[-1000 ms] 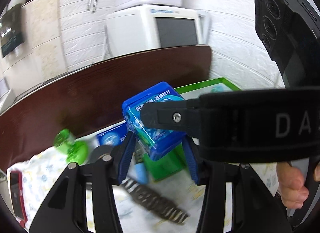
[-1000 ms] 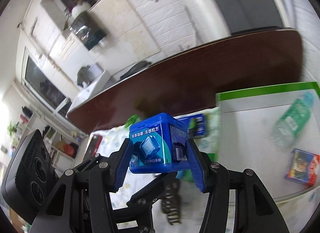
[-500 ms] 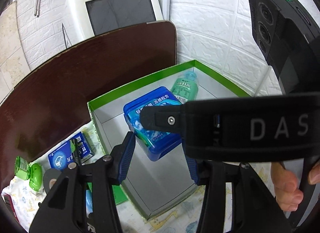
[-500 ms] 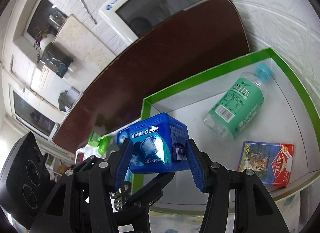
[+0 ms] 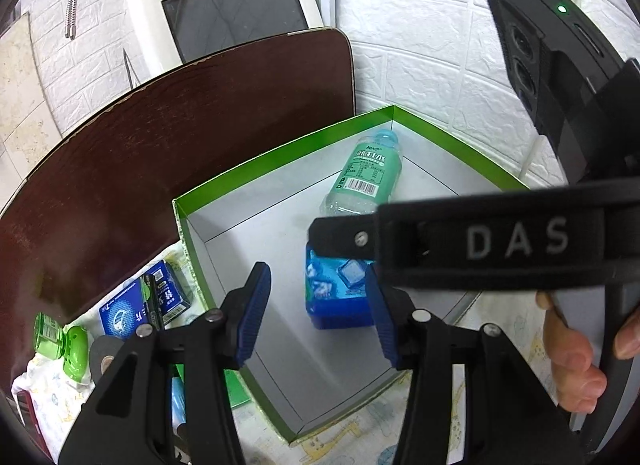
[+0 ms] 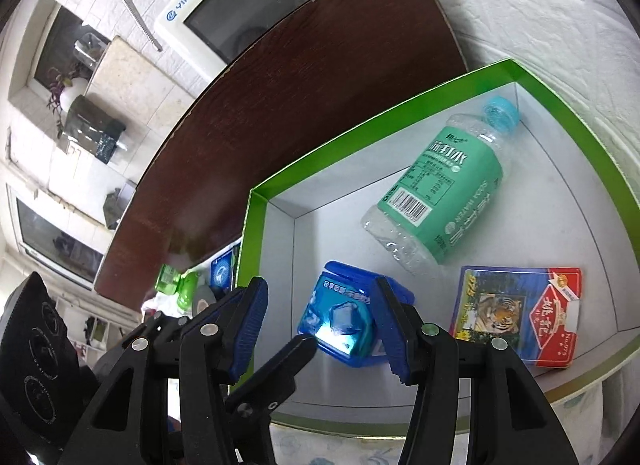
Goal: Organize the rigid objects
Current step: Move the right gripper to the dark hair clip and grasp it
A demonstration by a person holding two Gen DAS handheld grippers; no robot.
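Inside green box point(image 6: 532, 83): bottle point(image 6: 444, 193), gum tub point(image 6: 344, 321), cards point(image 6: 520, 313).

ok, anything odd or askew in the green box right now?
Mostly fine. The blue gum container sits tilted on the green box floor, between the right gripper's open fingers. The water bottle lies on its side; card pack flat.

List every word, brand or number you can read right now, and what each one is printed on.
"YIMAO": white appliance behind the dark board.
"DAS": black band of the right gripper.
"No.973": corner of the tiger card pack; its other characters are too stylised to read.
"SODA WATER": side of the green-label bottle; its large characters, fine print and barcode digits are unreadable.
Blue gum box: white line of Chinese, too blurred.
Small blue box outside the green tray: unreadable.
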